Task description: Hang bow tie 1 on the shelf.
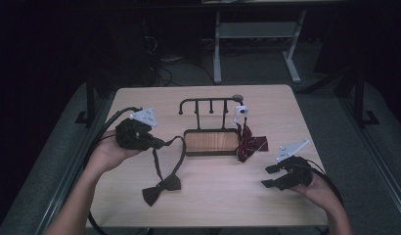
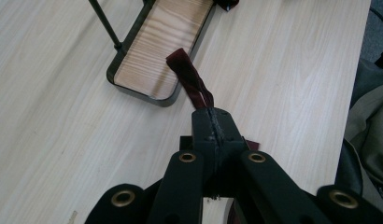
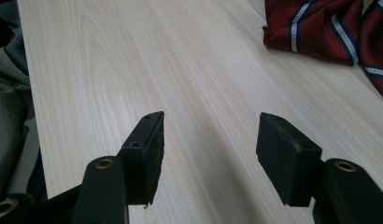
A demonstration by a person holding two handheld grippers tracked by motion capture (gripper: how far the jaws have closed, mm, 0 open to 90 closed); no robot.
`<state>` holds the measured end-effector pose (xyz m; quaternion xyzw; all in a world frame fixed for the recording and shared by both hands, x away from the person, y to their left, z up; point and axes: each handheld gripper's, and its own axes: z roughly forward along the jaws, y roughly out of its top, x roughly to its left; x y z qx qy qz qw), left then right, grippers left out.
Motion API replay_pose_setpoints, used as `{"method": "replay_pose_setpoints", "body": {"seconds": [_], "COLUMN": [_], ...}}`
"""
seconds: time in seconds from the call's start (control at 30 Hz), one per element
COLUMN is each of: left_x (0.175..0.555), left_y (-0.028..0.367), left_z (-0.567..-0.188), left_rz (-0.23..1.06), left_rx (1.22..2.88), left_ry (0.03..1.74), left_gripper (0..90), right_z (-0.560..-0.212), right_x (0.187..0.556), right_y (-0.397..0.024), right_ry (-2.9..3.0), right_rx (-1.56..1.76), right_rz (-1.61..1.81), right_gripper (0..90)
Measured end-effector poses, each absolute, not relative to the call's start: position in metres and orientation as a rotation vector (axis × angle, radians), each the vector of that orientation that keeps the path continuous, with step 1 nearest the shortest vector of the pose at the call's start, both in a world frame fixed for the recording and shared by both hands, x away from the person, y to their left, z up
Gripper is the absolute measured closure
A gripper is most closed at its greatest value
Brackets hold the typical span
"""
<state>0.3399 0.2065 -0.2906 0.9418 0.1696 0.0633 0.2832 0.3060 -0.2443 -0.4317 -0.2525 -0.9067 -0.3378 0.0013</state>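
high view: the left tool (image 1: 157,143), at centre left of the frame, is clamped on the strap (image 1: 176,157) of the dark bow tie (image 1: 162,190). the strap runs from the jaws right toward the stand (image 1: 211,142), then loops down to the bow, which lies on the desk (image 1: 228,200) at lower centre. the strap's long axis in the grip points along the tool, toward the stand's wooden base.

left gripper view: the jaws stand together with the twisted strap (image 2: 192,81) pinched between them; the strap end rises beyond the tips, over the near corner of the stand base (image 2: 161,46).

right gripper view: the right tool (image 3: 209,140) has its jaws apart with nothing between them, over bare desk (image 3: 110,70). a striped tie (image 3: 320,28) lies at upper right of that frame.

judgement: the coming move turns on the stand's hooks (image 1: 208,104), which lie above and right of the left tool in the high view. the left hand is nearer and already holds the strap; the right tool (image 1: 274,176), at lower right, is well apart from the bow.
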Motion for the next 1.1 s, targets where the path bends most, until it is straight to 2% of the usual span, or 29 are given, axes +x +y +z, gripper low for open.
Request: {"method": "replay_pose_setpoints", "body": {"seconds": [1.1], "left_x": [0.369], "left_y": [0.199], "left_z": [-0.255], "left_rz": [0.128], "left_rx": [2.553], "left_ry": [0.415], "left_gripper": [89.7], "right_z": [-0.432], "right_x": [0.308], "right_y": [-0.249], "right_ry": [-2.833], "right_rx": [-0.805], "right_rz": [-1.075], "right_gripper": [41.4]}}
